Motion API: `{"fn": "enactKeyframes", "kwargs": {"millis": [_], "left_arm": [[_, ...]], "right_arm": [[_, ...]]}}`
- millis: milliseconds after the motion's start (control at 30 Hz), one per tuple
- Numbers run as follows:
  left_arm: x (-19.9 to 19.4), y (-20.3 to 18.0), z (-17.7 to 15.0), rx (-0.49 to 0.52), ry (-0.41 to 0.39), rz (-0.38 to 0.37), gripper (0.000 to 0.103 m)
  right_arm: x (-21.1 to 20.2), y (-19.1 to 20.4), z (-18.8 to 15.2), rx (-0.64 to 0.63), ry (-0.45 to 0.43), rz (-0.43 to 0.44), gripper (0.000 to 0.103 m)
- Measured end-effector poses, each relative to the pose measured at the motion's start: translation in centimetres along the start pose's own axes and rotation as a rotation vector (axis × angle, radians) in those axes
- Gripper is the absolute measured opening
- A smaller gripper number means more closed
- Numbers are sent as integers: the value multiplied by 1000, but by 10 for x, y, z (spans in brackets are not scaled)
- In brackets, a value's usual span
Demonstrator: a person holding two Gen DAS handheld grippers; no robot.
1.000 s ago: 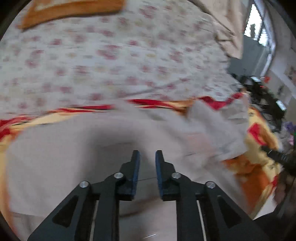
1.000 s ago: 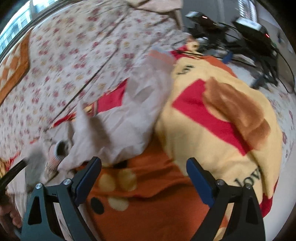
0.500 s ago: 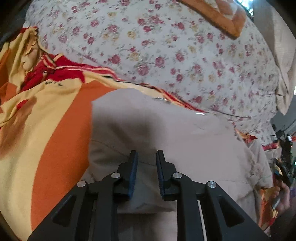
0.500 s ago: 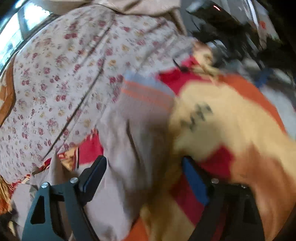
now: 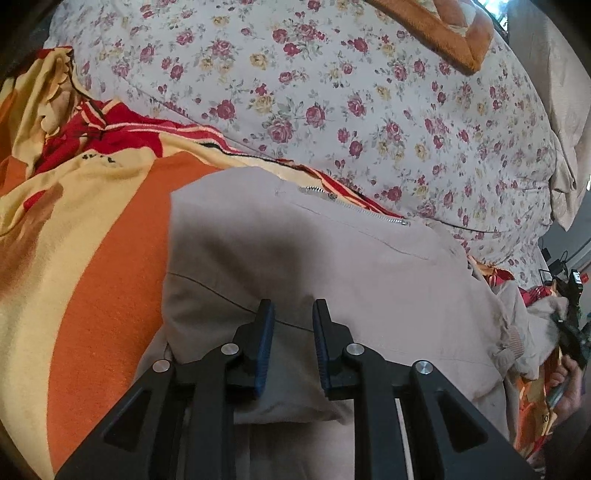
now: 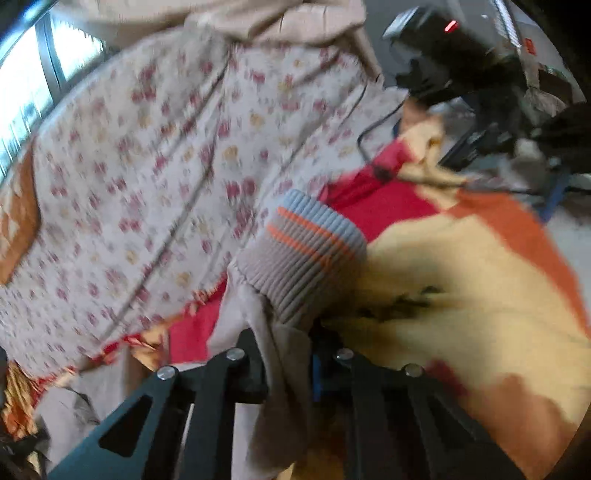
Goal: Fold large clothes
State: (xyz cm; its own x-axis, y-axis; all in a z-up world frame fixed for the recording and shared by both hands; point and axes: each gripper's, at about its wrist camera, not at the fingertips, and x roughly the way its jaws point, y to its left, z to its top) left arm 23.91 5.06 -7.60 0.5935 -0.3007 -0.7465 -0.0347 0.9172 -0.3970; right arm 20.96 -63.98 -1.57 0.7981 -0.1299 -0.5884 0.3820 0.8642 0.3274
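A beige zip jacket point(image 5: 332, 266) lies spread on an orange, yellow and red blanket point(image 5: 92, 240). My left gripper point(image 5: 291, 332) hovers over the jacket's body with its jaws a narrow gap apart, holding nothing. My right gripper point(image 6: 284, 354) is shut on the jacket's sleeve point(image 6: 284, 362), just below its ribbed cuff point(image 6: 303, 254) with orange and grey stripes. The sleeve hides the right fingertips. The right hand and gripper also show at the far right of the left wrist view point(image 5: 565, 332).
A floral bedsheet point(image 5: 332, 92) covers the bed behind the jacket. An orange pillow point(image 5: 443, 33) lies at the top. Dark equipment and cables point(image 6: 461, 66) stand beyond the bed's end. A window point(image 6: 37, 85) is at the upper left.
My right gripper has closed from wide open onto the jacket sleeve near the cuff. My left gripper swung left over the jacket a second ago and has since held still.
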Motion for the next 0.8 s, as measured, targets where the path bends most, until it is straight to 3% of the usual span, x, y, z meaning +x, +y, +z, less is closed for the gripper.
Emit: {"fn": "enactKeyframes", "kwargs": {"millis": [133, 267, 433, 567, 700, 800], "left_arm": [[-14, -2, 1, 15, -43, -2, 8], [-30, -2, 3, 24, -80, -9, 8], [-53, 7, 7, 11, -131, -5, 8], [-62, 22, 16, -33, -170, 12, 8], [-65, 37, 25, -65, -173, 44, 8], [-72, 50, 37, -87, -192, 114, 8]], "right_arm": [[-65, -14, 30, 22, -116, -108, 16], [-111, -11, 55, -3, -164, -156, 16], [-138, 45, 51, -68, -201, -84, 16], [-123, 128, 17, -143, -123, 55, 16], [-84, 231, -47, -235, 0, 202, 16], [-56, 293, -101, -285, 81, 246, 16]]}}
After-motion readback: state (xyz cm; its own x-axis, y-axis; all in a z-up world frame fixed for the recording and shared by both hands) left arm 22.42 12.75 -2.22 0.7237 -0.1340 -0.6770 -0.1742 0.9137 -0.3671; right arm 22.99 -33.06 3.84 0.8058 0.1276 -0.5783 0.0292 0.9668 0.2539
